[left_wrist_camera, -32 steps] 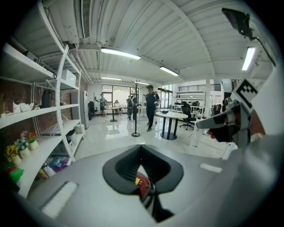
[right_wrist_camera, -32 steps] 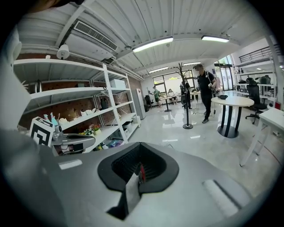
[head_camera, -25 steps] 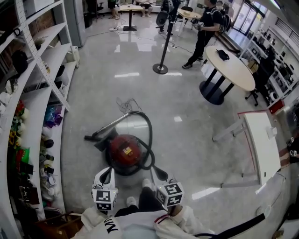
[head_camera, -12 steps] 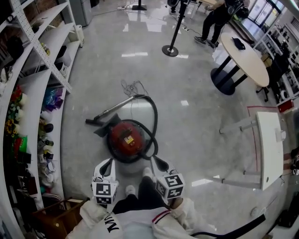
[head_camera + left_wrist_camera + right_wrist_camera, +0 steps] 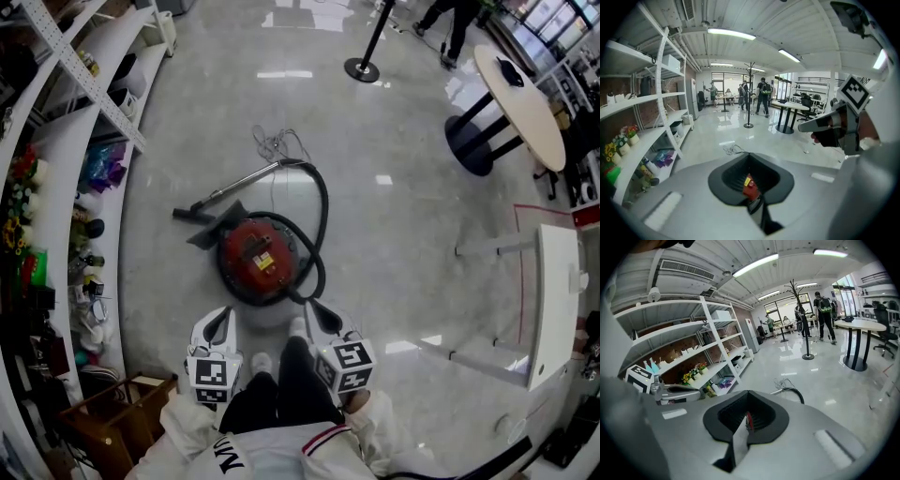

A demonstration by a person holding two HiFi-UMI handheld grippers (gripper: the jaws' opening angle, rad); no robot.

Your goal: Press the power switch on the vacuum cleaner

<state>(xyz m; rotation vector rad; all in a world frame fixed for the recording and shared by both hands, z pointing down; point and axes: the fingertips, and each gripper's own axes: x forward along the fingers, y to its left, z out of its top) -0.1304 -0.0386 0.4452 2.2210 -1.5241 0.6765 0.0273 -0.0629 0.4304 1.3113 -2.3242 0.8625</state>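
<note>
Head view: one red canister vacuum cleaner (image 5: 246, 246) lies on the polished floor (image 5: 394, 216), directly ahead of the person's feet. One yellow label (image 5: 265, 261) sits on its top. The print is too small to read, and the power switch cannot be picked out. One black hose (image 5: 322, 211) loops round the vacuum cleaner's right side to one wand (image 5: 239, 185), which ends in one floor nozzle (image 5: 187, 214) at its upper left. One loose cord (image 5: 277, 142) lies beyond it. Two grippers are held just short of the vacuum cleaner, neither touching it: the left gripper (image 5: 219, 319) and the right gripper (image 5: 317, 317). Each carries one cube of black-and-white square markers, the left cube (image 5: 213, 377) and the right cube (image 5: 345, 366); neither bears text. Black lettering on the white sleeve (image 5: 228, 457) is cut off; only "MU" reads. Shelving (image 5: 66, 187) stands left of the vacuum cleaner. One round table (image 5: 520, 94) and one stanchion base (image 5: 361, 67) stand well beyond it to the right. Left gripper view: the left gripper (image 5: 750, 157) has its jaws pressed together with nothing between them. The vacuum cleaner (image 5: 750, 187) shows red through the jaw notch, below and ahead. The right gripper (image 5: 806, 126) appears at the right. Right gripper view: the right gripper (image 5: 746, 394) likewise has its jaws closed on nothing. A red sliver of the vacuum cleaner (image 5: 748, 420) shows through its notch, with the hose (image 5: 799, 393) and cord (image 5: 783, 382) beyond.
</note>
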